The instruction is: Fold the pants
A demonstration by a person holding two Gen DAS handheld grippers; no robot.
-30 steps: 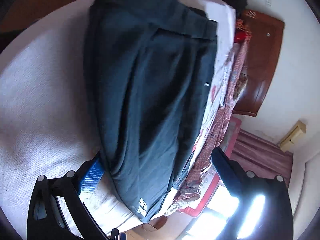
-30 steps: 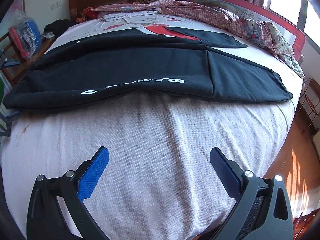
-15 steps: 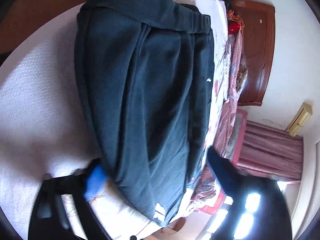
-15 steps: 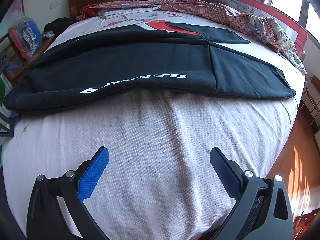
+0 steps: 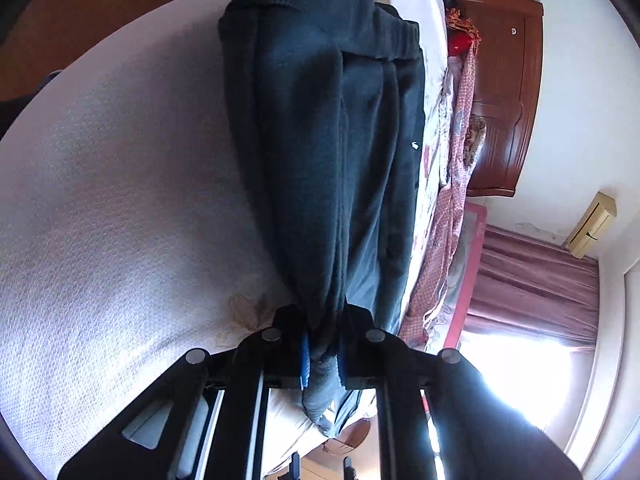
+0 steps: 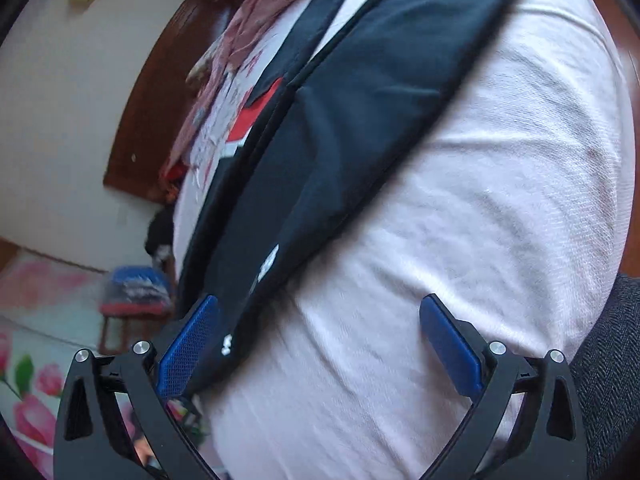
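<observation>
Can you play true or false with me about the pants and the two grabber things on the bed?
1. The left hand-held gripper is pinching the dark pants. True.
2. The right hand-held gripper is shut tight on the pants. False: its jaws stand wide open, with nothing pressed between them.
3. The pants lie on a white bed cover. True.
4. The pants are bright yellow. False: they are dark, nearly black, with white lettering.
5. A reddish patterned cloth lies on the far side of the bed from the pants. True.
6. The wooden headboard is painted blue. False: it is reddish-brown wood.
</observation>
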